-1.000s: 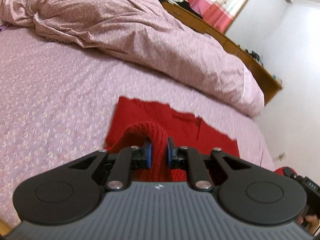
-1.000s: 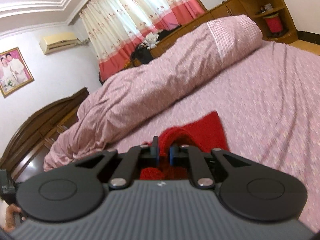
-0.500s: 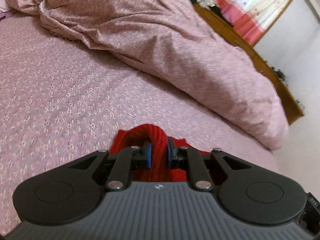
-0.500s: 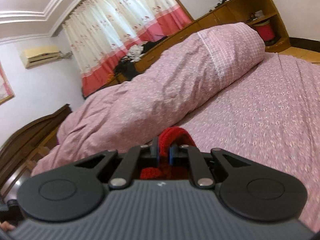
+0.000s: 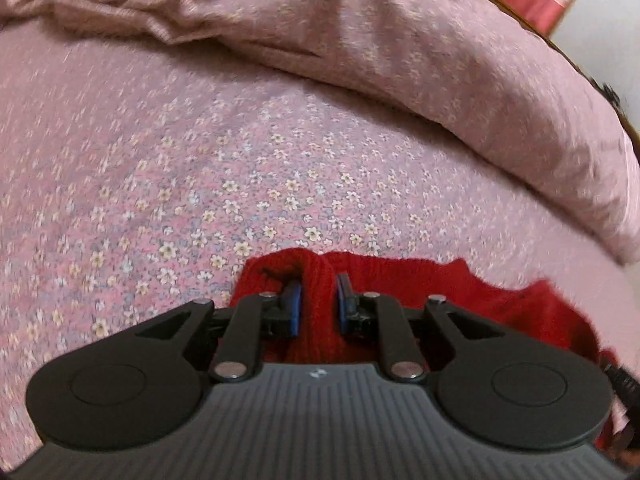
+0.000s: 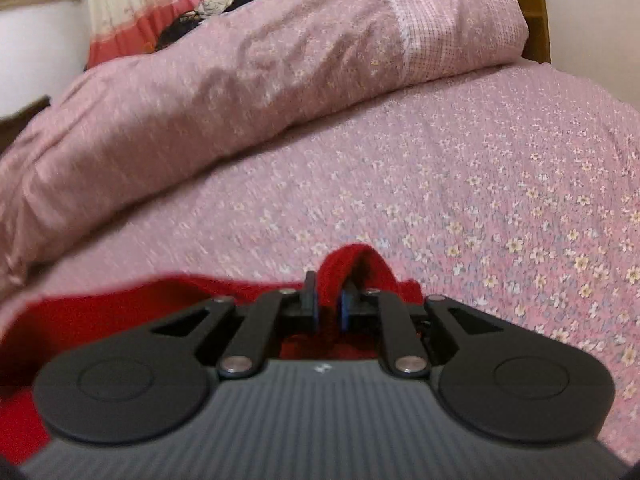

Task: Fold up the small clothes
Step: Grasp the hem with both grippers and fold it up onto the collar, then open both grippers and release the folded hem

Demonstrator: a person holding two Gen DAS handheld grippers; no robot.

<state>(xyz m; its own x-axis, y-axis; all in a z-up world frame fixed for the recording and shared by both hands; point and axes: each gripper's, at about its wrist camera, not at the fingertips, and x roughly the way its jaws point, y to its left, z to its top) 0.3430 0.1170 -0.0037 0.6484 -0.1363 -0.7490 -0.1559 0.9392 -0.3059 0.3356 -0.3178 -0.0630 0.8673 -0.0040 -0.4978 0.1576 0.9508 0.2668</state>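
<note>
A red knitted garment [image 5: 500, 304] lies low on the flowered pink bed sheet [image 5: 200, 168]. In the left wrist view a fold of its ribbed edge runs between the blue pads of my left gripper [image 5: 318, 300]. The jaws are starting to open, but the pads still press on the knit. In the right wrist view my right gripper [image 6: 329, 304] pinches another fold of the red garment [image 6: 100, 320], which arches up past the fingertips. Its jaws are also easing open on the cloth. The garment's far side is hidden under both grippers.
A bunched pink duvet [image 5: 400, 48] lies across the bed beyond the garment, also seen as the duvet [image 6: 240, 92] in the right wrist view. Flat bed sheet [image 6: 500, 200] stretches between it and the grippers. Curtains [image 6: 132, 8] and wooden furniture stand behind.
Both grippers have carried the red knit forward and down towards the sheet. The flat part of the garment seen ahead earlier is now under and beside the grippers.
</note>
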